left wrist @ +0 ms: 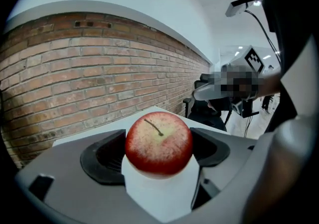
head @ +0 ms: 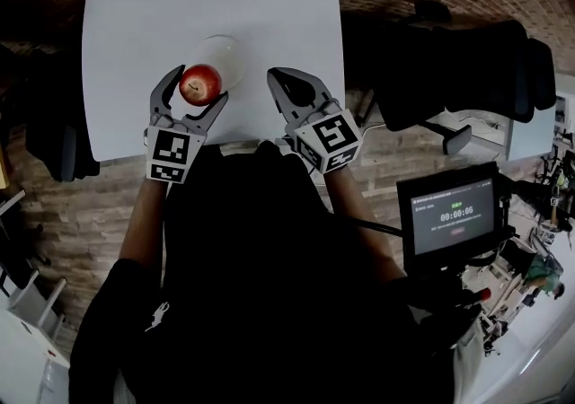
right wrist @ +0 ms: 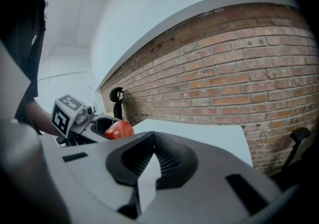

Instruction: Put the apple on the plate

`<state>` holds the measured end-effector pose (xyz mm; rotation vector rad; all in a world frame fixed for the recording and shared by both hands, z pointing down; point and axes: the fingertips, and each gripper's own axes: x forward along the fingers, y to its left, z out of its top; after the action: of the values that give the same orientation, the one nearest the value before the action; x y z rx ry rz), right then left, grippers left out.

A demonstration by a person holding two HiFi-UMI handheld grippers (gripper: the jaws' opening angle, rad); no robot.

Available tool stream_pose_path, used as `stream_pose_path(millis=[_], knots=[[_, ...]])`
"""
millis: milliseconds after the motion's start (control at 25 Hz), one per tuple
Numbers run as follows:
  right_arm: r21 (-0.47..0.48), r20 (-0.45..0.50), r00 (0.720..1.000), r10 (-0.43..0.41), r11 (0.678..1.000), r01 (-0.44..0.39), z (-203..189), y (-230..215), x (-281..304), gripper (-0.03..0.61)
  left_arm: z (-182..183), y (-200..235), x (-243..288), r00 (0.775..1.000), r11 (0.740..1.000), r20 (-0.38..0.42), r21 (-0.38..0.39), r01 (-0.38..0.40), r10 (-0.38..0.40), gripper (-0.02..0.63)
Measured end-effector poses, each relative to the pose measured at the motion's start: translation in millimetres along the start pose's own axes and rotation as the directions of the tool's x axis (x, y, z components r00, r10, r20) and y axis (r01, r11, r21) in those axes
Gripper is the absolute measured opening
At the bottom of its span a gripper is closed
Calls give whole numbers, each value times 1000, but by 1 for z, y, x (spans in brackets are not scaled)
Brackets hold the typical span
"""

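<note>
A red apple (head: pixel 201 83) with a yellow patch round its stem sits between the jaws of my left gripper (head: pixel 197 93), which is shut on it. In the left gripper view the apple (left wrist: pixel 158 142) fills the gap between both pads, stem up. A white plate (head: pixel 226 50) lies on the white table just beyond the apple. My right gripper (head: pixel 280 86) hovers to the right of the plate, its jaws shut with nothing between them (right wrist: pixel 153 138). The right gripper view also catches the apple (right wrist: pixel 118 130) in the left gripper (right wrist: pixel 102 124).
The white table (head: pixel 269 7) stretches away from me, with its front edge under both grippers. A black office chair (head: pixel 467 70) stands to the right of it. A small screen (head: pixel 454 214) glows at my lower right. A brick wall (left wrist: pixel 75 78) lies beyond the table.
</note>
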<state>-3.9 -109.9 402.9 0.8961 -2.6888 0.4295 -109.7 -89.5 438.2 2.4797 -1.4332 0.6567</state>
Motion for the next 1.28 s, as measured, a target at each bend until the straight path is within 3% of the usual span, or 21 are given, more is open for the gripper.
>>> stream_pose_path(millis=[320,560,840,1280], knots=[[35,-1,997,-72,997,72,3,-1,0,3,-9,-11,32,992,992,-17,13,128,-128,405],[62,-58,995,-78,995,82,-13,-3,6,3,-38,-17,64,982,984,-70,30,176,-174,405],[61,-51,996,-73,995,76,-12,1,8,3,-63,-15,77,981,987,-122,36,155,-150,405],[64,-72,997,-37,997,41,-18,12,7,3,-71,-7,84,983,993,-147,22,115,-111,405]])
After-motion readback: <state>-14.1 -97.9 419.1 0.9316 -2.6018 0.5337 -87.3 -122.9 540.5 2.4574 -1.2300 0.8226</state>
